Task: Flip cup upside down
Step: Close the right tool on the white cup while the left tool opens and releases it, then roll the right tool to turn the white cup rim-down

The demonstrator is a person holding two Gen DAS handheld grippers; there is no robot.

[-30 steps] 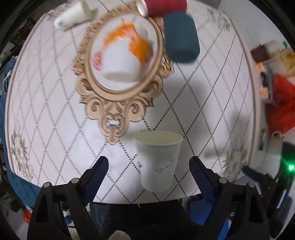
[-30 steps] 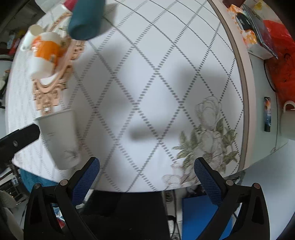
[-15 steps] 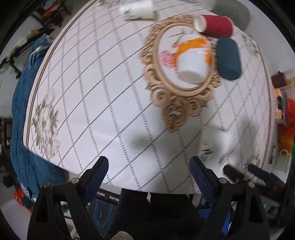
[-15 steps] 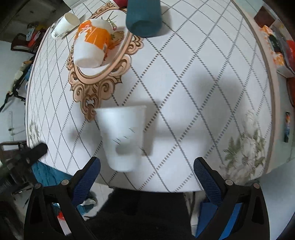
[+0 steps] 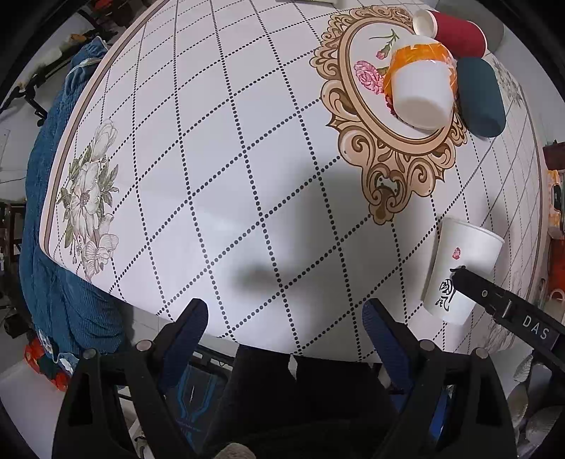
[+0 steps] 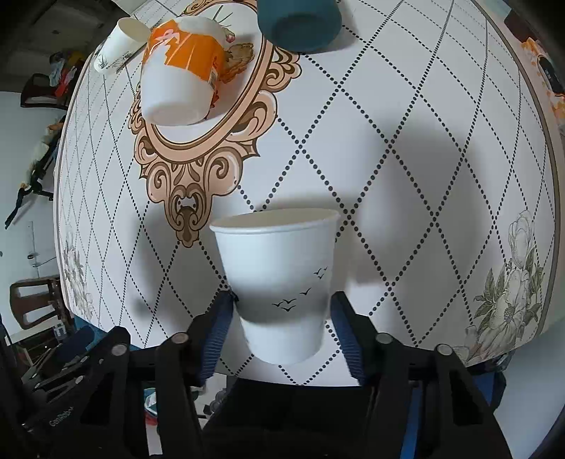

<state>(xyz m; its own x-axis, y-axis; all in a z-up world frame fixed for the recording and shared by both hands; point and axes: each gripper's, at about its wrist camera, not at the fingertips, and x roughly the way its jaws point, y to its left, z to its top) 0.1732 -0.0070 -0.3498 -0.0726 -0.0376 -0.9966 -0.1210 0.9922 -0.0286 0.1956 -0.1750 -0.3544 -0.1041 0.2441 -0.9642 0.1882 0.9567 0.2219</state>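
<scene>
A white paper cup [image 6: 282,282] with small black birds printed on it stands upright near the table's front edge. My right gripper [image 6: 282,310] has its blue pads on both sides of the cup's lower half, closed onto it. The same cup [image 5: 462,268] shows in the left wrist view at the right, with a black finger of the right gripper across it. My left gripper [image 5: 284,317] is open and empty over bare tablecloth, left of the cup.
An orange-and-white cup [image 6: 180,84] stands upside down on the ornate oval print [image 6: 197,169]. A dark teal cup [image 6: 296,21] and a red cup [image 5: 455,31] lie beside it. A small white cup [image 6: 116,46] lies at the far left. The table edge [image 5: 247,342] is close below the grippers.
My right gripper has moved left to the white cup and closed around it. My left gripper has swung left, away from the cup, and stays open.
</scene>
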